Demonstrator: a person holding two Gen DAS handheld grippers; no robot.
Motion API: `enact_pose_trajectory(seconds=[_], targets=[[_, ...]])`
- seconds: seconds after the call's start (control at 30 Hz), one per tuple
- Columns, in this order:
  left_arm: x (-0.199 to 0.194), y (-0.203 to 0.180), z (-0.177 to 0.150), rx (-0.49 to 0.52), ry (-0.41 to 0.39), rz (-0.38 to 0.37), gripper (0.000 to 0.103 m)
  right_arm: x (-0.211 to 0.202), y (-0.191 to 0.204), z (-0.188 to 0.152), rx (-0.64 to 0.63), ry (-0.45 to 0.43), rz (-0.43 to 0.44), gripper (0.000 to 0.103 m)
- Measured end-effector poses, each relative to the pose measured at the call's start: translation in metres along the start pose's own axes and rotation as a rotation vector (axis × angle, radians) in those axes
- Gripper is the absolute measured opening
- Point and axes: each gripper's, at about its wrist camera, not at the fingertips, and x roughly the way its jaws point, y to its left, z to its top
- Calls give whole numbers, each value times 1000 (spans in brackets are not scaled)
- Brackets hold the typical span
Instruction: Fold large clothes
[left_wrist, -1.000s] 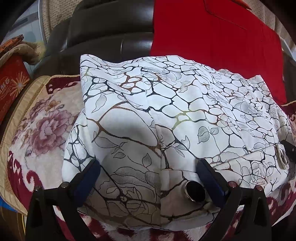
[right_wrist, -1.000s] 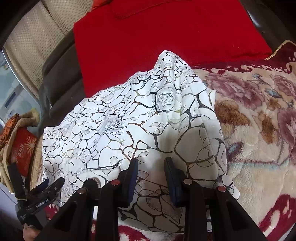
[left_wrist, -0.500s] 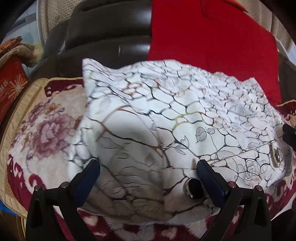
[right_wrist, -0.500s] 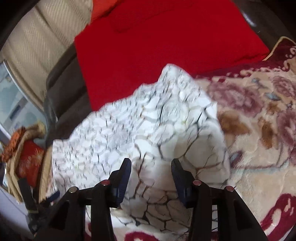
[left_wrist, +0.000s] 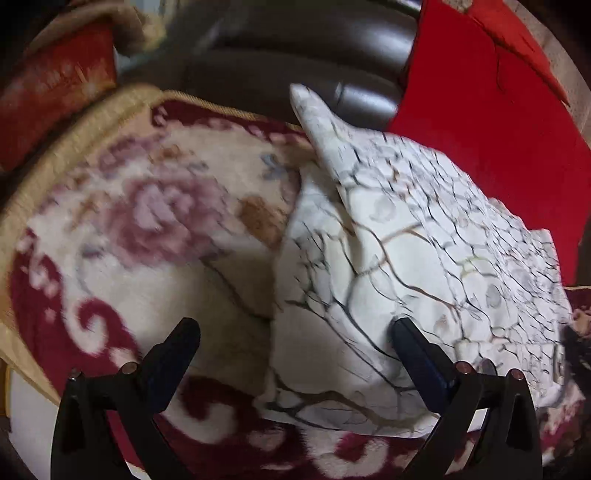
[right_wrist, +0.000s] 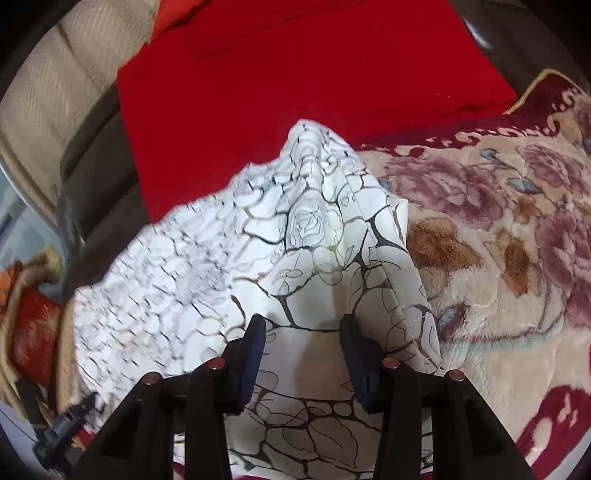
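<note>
A white garment (left_wrist: 436, 258) printed with dark crackle lines and roses lies bunched on the blanket. My left gripper (left_wrist: 291, 332) stands wide open low over its left edge. The right finger (left_wrist: 417, 354) rests on the cloth and the left finger (left_wrist: 177, 350) is over bare blanket. In the right wrist view the same garment (right_wrist: 236, 266) spreads from centre to left. My right gripper (right_wrist: 303, 325) sits over its near right part, jaws partly apart and closing. Flat cloth lies under and between the pads, which do not pinch it.
A plush floral blanket (left_wrist: 155, 221) (right_wrist: 498, 258) in cream and dark red covers the seat. A bright red cloth (right_wrist: 295, 85) (left_wrist: 491, 140) lies behind the garment. Dark leather sofa cushions (left_wrist: 295, 70) rise at the back, and a red patterned cushion (right_wrist: 33, 328) sits far left.
The left gripper has slid left, so the garment now fills only the right of its view and the metal ring is out of sight. The right gripper's jaws stand wider than a second ago.
</note>
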Motion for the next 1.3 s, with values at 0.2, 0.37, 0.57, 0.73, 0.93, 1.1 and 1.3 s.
enact_pose_trajectory(seconds=[0.2, 0.37, 0.57, 0.73, 0.93, 1.1, 1.3], targets=[[7, 4, 0, 30, 15, 80, 103, -6, 1, -1, 4, -44, -13, 46], [10, 12, 3, -22, 39, 31, 103, 8, -2, 1, 6, 20, -23, 43], [-4, 26, -1, -129, 41, -77, 103, 7, -5, 1, 32, 25, -5, 44], [-12, 35, -23, -253, 86, -225, 103, 7, -4, 2, 24, 26, -5, 44], [-4, 28, -49, -364, 157, -374, 103, 7, -7, 3, 33, 27, 11, 44], [15, 21, -38, -417, 119, -387, 103, 7, -4, 1, 11, 22, -1, 44], [19, 4, -3, -312, -15, -300, 103, 7, -5, 3, 9, 27, 11, 44]])
